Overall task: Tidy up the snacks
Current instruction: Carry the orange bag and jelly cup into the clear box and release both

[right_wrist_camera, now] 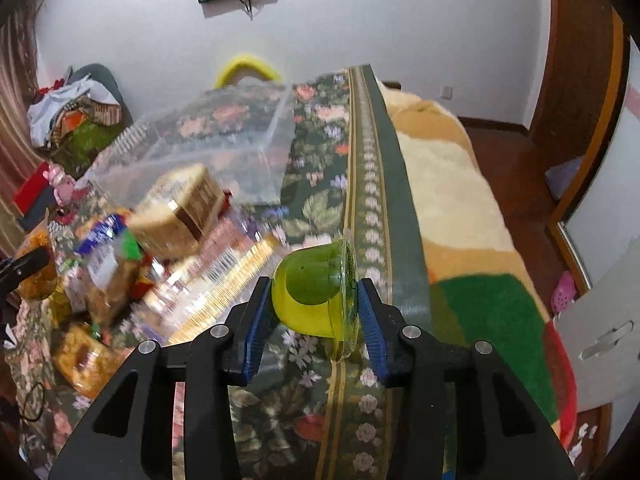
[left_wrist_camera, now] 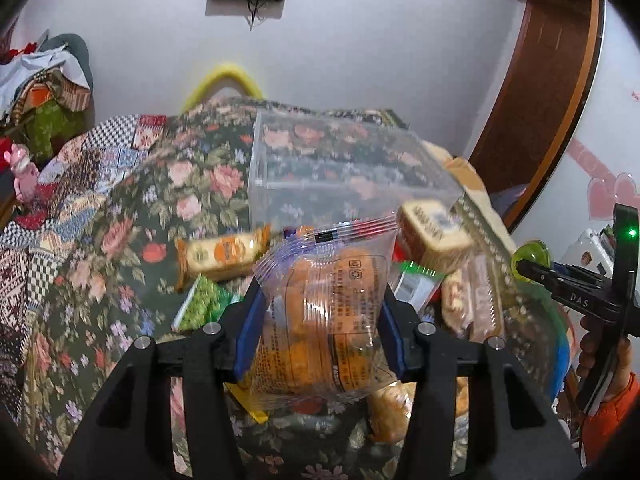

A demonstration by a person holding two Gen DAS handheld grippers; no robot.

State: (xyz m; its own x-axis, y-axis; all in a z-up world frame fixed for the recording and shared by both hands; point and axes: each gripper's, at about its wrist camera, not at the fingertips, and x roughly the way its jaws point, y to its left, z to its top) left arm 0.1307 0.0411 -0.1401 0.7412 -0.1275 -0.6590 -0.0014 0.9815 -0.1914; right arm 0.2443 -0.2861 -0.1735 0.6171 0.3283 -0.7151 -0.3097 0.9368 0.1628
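The left tool (left_wrist_camera: 322, 316) is clamped on a clear-wrapped pastry packet (left_wrist_camera: 324, 312), its blue pads (left_wrist_camera: 250, 328) pressing the two sides at mid-height so the film bulges above and below; the packet is lifted over the pile of snacks on the floral bedspread (left_wrist_camera: 160, 184). It looks light and soft: the cake inside would crush under a hard squeeze, and the slick film could slide, so a hold across the body of the cake, not on the loose sealed ends, seems the safer one. The right tool (right_wrist_camera: 316, 304) is closed on a green jelly cup (right_wrist_camera: 312, 292), held on its side with the foil lid turned to the right, above the bedspread's border near the bed edge. The cup seems stiff enough to take the pinch, but its wall is smooth, rounded and tapered, so it may squirt out unless the pads sit close to the rim. The transparent storage box (left_wrist_camera: 340, 172) stands open on the bed just beyond the pile, holding nothing that can be made out, and it is probably where both go. Other wrapped cakes (left_wrist_camera: 224, 256) lie loose beside it.
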